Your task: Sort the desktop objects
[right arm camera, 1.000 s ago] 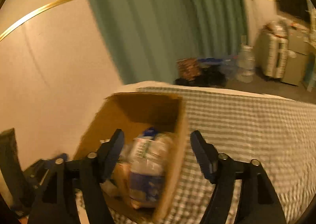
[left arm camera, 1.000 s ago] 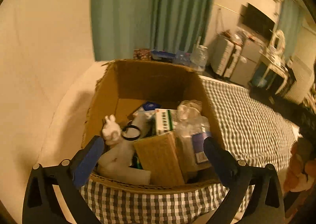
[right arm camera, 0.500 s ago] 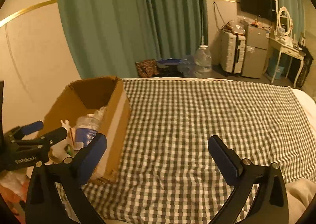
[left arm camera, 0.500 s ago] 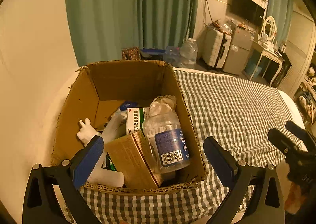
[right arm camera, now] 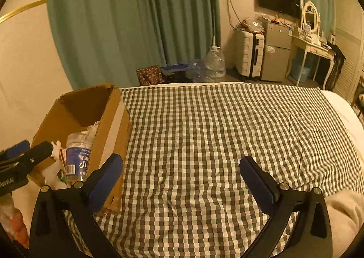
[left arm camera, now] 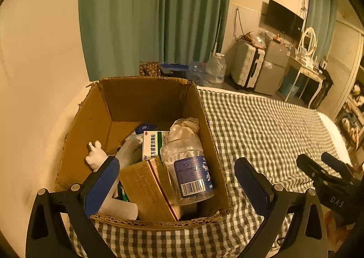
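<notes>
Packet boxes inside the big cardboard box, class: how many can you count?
2. A brown packet box leans at the near side of the cardboard box; a white-and-green one stands behind it. Others may be buried underneath.

Left hand-held gripper [left arm camera: 176,180] is pointing downward w/ jaws standing wide apart, nothing pinched btwn pads. Right hand-held gripper [right arm camera: 180,177] is doing likewise, jaws fully spread, empty. Both are hovering side by side; the hands themselves prob. sit out of frame.
</notes>
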{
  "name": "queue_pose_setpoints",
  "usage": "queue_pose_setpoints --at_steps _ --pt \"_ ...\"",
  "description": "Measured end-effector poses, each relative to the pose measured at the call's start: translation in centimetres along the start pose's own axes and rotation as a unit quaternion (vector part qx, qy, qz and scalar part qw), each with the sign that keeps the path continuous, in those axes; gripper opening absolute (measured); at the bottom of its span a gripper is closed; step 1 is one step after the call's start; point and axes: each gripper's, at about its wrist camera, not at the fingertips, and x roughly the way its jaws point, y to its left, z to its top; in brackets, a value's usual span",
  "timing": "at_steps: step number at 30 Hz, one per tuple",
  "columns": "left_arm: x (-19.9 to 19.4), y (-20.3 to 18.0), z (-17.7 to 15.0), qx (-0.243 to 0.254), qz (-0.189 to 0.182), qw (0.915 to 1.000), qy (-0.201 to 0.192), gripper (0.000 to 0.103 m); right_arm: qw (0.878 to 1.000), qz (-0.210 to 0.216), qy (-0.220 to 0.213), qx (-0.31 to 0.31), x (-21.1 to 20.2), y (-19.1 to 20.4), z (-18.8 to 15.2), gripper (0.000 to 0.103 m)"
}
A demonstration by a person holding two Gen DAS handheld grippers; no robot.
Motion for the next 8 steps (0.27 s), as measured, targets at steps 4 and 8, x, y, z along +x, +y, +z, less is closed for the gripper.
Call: queue_pose_setpoints --at_steps 4,8 --pt "0.9 -0.8 -0.5 0.018 0.033 0.9992 0.013 0.103 1.0 0.007 0.007 0.005 0.2 -0.1 -0.3 0.103" --pt "0.9 -1.3 -0.6 0.036 0.052 0.998 0.006 0.103 1.0 0.01 0.005 0.0 0.1 0.3 -0.3 0.103"
